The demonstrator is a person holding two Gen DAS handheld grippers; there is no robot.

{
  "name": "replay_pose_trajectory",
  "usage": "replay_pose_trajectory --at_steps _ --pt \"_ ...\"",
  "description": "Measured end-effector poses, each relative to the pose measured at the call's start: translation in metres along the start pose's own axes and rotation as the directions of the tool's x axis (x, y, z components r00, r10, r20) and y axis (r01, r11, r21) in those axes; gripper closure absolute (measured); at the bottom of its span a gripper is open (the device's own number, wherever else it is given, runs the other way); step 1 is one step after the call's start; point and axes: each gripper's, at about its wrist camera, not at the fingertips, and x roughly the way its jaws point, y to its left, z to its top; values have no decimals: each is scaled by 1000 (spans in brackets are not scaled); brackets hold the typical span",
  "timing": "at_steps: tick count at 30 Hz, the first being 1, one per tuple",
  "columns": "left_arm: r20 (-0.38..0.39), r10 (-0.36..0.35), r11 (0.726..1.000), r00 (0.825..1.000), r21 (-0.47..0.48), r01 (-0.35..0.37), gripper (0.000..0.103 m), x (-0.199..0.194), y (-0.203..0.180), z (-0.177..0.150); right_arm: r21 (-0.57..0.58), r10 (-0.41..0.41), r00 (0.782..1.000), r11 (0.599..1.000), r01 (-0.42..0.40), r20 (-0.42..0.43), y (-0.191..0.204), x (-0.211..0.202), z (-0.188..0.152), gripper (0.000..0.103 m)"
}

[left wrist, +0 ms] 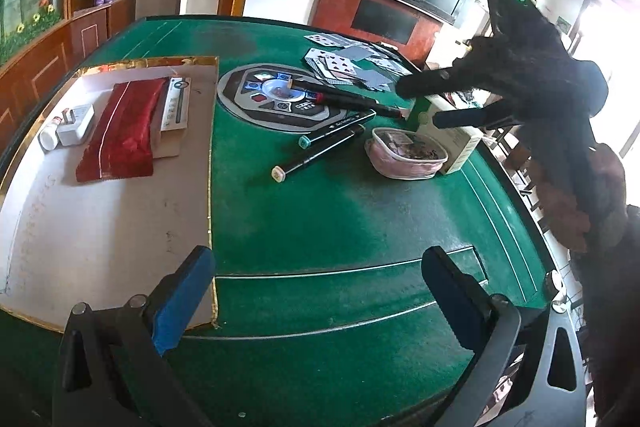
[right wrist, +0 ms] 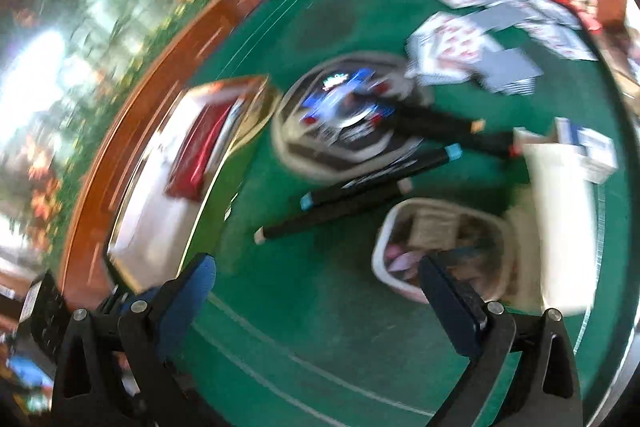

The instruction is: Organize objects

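**Sorted pile at the left edge, clutter toward the right**

Along the left edge of the desk [left wrist: 320, 211] lies a pale board [left wrist: 112, 219], and it seems to serve as the collecting place; a red packet [left wrist: 120, 131], a white charger [left wrist: 76, 125], a small white bottle [left wrist: 49, 139] and a flat white box [left wrist: 176, 109] sit close together at its far end, side by side rather than scattered.

Toward the far right corner, playing cards [left wrist: 344, 63] are spread loose and overlapping; several black markers [left wrist: 320, 151] lie crossed near the round centre panel [left wrist: 280, 99]; a pink pouch [left wrist: 408, 153] rests just beside a white carton [left wrist: 460, 143] at the right edge; these look yet unsorted.

Left hand-held gripper [left wrist: 320, 287] hovers over the near edge, its jaws spread and holding nothing. Right hand-held gripper [right wrist: 320, 291], likewise spread and empty, points down toward the pouch and markers; the blur in its view suggests motion, probably a reach for the next item.
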Motion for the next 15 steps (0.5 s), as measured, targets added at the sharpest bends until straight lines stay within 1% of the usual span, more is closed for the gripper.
replay_pose_trajectory --at_steps 2,3,4,5,7,9,10,11,12,13,14,15 --pt "-15 -8 1000 1000 -5 8 0 4 -3 -2 43 -11 999 999 9 45 -8 4 9 0" --pt "-25 -14 1000 1000 -9 13 0 5 -6 -3 68 -17 999 998 14 48 -13 12 19 0" --pt "-32 -22 1000 999 -9 22 0 5 -8 -5 88 -8 999 996 4 38 -16 22 25 0" --pt "-34 -27 1000 999 -2 27 0 4 -12 -7 108 -5 1000 994 4 9 -15 43 38 0" --pt "-26 -16 1000 1000 16 16 0 0 -17 -9 132 -71 997 989 74 -23 -18 62 47 0" --pt "-18 -4 1000 1000 30 5 0 -4 -20 -9 143 -155 987 977 158 -35 -23 77 49 0" --pt "-16 -4 999 1000 36 5 0 -6 -21 -9 166 -153 986 973 162 -65 -27 83 47 0" --pt "-12 -6 999 1000 42 6 0 -8 -20 -8 206 -76 990 974 99 -116 -34 91 38 0" --pt "-8 -5 999 1000 49 6 0 -10 -20 -8 190 -71 992 978 91 -108 -33 87 34 0" --pt "-6 1 998 1000 57 -1 0 -10 -20 -7 173 -59 990 982 81 -126 -31 85 30 0" --pt "-4 1 998 1000 61 -1 0 -10 -20 -6 182 12 988 983 17 -155 -31 81 19 0" --pt "-2 -3 998 1000 66 4 0 -10 -20 -5 189 58 987 982 -29 -149 -31 76 12 0"
